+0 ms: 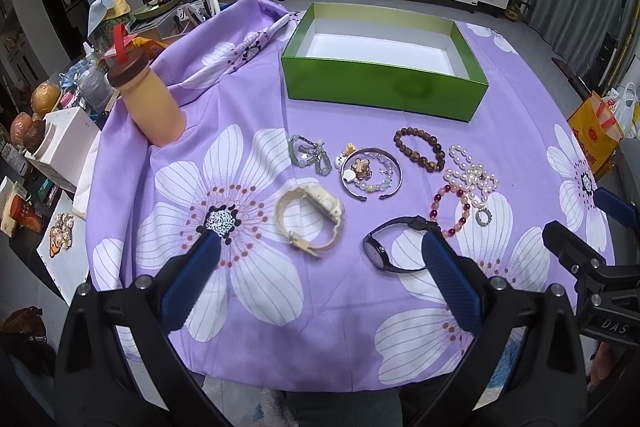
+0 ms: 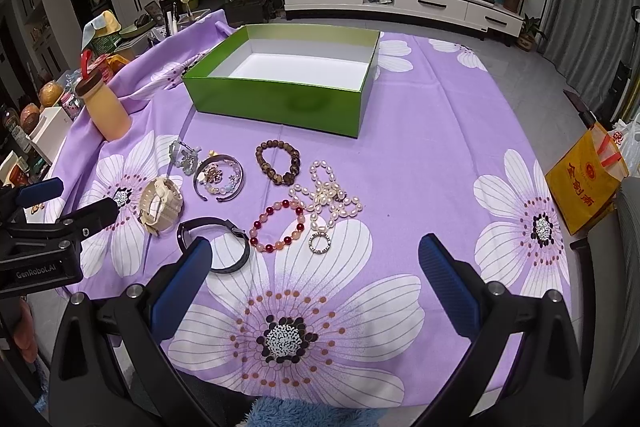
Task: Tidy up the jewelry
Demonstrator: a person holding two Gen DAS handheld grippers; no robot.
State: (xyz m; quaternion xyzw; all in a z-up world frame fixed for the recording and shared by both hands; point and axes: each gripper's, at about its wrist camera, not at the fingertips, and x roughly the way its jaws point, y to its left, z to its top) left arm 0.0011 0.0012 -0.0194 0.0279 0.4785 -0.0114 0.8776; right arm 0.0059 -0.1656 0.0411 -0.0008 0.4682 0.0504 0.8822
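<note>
- Purple flower-print tablecloth point(image 2: 420, 155) covers the table.
- Left gripper point(image 1: 320, 259) and right gripper point(image 2: 316, 259) hover above it, both spread wide, grasping nothing.
- Black wristwatch point(image 1: 390, 247) lies just beyond the left gripper's fingertips, among the bracelets.
- Open green cardboard box point(image 2: 280, 103) sits farthest.

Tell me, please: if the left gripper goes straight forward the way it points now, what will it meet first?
Probably the cream watch. It lies just ahead between the open fingers of the left gripper, slightly left of centre. The black watch sits by the right finger and might be brushed too; height above the cloth is unclear.
</note>
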